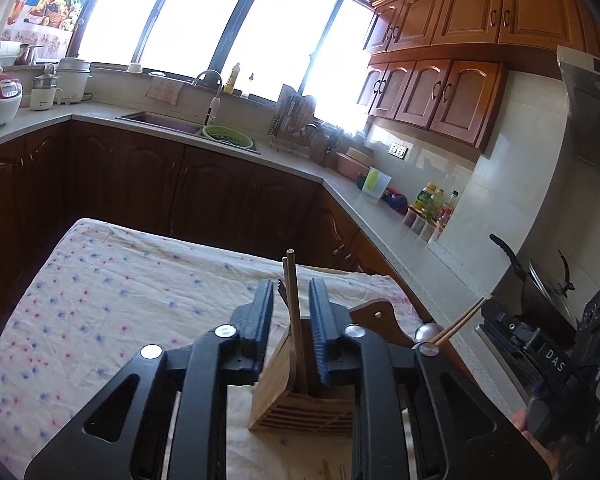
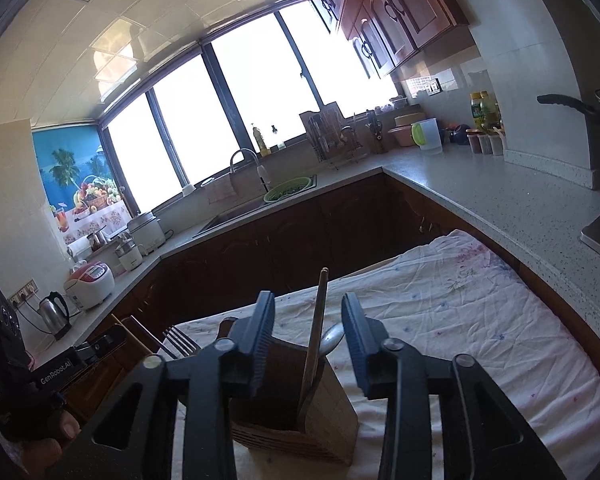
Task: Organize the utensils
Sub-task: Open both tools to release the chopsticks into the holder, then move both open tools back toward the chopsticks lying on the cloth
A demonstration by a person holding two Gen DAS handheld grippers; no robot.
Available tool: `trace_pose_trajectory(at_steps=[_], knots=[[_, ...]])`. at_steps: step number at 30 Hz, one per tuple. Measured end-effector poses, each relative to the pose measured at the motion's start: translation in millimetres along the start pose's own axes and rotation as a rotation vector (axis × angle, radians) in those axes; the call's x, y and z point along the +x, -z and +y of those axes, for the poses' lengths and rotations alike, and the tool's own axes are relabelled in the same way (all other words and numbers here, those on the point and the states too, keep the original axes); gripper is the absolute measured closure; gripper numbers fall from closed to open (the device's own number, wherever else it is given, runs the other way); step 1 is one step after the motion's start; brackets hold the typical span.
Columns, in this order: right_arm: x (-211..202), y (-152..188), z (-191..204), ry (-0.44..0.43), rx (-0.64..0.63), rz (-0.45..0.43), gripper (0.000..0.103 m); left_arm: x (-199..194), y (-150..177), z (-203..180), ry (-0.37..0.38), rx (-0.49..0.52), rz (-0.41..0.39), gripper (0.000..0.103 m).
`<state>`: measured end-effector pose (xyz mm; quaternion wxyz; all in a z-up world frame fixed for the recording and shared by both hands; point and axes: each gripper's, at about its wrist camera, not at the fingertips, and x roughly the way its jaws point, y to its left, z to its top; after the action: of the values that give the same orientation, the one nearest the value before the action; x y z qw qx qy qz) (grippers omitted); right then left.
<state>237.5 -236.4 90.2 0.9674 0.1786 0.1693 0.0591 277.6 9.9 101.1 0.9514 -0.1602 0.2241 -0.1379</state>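
Both tongs stand parted over the bamboo holder (image 1: 300, 396) on the cloth-covered counter (image 1: 100, 300), gripping nothing. Chopsticks (image 1: 294, 304) stand upright between the left tongs (image 1: 294, 312); another stick (image 2: 318, 320) leans between the right tongs (image 2: 308, 336).

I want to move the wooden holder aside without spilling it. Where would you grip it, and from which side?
Grip the wooden holder low across its two flat slatted side walls, coming in level from the near side. Its boxy body stands upright on the cloth; chopsticks, a spoon and a fork stick out above, so a top approach would likely knock them.
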Motion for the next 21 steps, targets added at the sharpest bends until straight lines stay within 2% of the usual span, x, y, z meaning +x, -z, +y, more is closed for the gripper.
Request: trace_pose_trajectory(at_steps=[1, 2, 5, 6, 7, 13, 21], knots=[[-4.6, -0.4, 0.4, -0.003, 0.006, -0.011, 0.046, -3.9, 1.0, 1.2, -0.008, -0.007, -0.005, 0.058], [-9.4, -0.9, 1.0, -0.007, 0.01, -0.021, 0.043, -8.4, 2.1, 3.2, -0.014, -0.017, -0.012, 0.046], [-24.9, -0.1, 2.1, -0.024, 0.018, -0.046, 0.021, -20.8, 8.3, 10.5, -0.025, -0.044, -0.006, 0.037], [-30.1, 1.3, 1.8, -0.029, 0.02, -0.052, 0.011, -25.7, 11.7, 13.4, -0.034, -0.053, -0.003, 0.034], [-35.4, 3.9, 1.4, -0.033, 0.021, -0.057, 0.005, -31.1, 15.6, 16.1, -0.039, -0.062, -0.003, 0.033], [-60.3, 31.0, -2.2, -0.05, 0.026, -0.014, 0.004, -65.9, 44.6, 24.3, -0.076, -0.071, 0.016, 0.03], [-88.9, 69.5, -0.7, -0.066, 0.008, 0.075, 0.004, -99.5, 76.3, 23.5, -0.088, -0.053, 0.051, 0.028]])
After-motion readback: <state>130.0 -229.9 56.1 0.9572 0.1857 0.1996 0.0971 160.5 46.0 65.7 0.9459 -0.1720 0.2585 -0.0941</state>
